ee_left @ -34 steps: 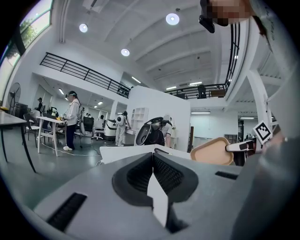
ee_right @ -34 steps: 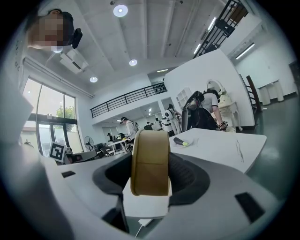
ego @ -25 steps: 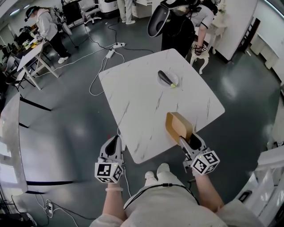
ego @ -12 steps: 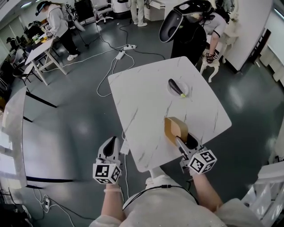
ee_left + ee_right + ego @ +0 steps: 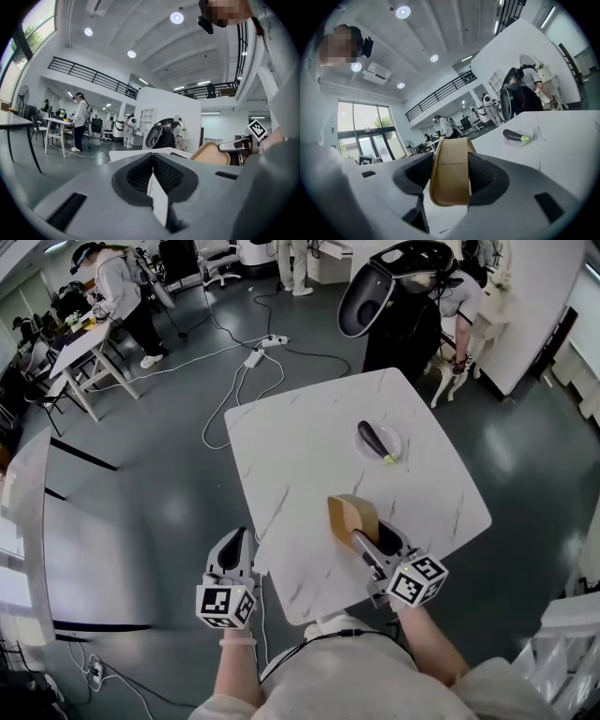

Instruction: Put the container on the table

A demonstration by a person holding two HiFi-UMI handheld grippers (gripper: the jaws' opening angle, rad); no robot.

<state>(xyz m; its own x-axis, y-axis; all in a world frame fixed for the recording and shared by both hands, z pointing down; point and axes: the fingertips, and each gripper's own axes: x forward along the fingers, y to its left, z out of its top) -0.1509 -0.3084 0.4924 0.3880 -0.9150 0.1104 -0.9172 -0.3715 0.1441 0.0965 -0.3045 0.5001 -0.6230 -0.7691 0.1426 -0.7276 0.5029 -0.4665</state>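
Carrying the container further in over the tabletop

A second ago the container (image 5: 349,515) hangs at the near right edge of the white marbled table (image 5: 300,456). Now it is further in from that edge, out over the tabletop and more to the left in the head view. The right gripper (image 5: 362,542) has come along with it, and its marker cube now lies over the table's near edge. Its jaws are closed on the container as before, one pad on each side, at a middling width. The left gripper (image 5: 236,546) has stayed just beside the table's near left edge, jaws pressed together with nothing between them. The table itself sits differently in the head view, with its far corner now more toward the top.

The container is tan, the colour of cardboard, and shallow with rounded corners. It is held on edge, not flat. From above, one broad brown face is turned to the left. The right gripper view shows it edge-on as a smooth band with a thin seam across it, filling the gap between the pads. Whether its lower rim touches the tabletop cannot be told.

Well beyond it on the far side of the table, a dark eggplant (image 5: 373,440) lies on a small white plate (image 5: 397,437).
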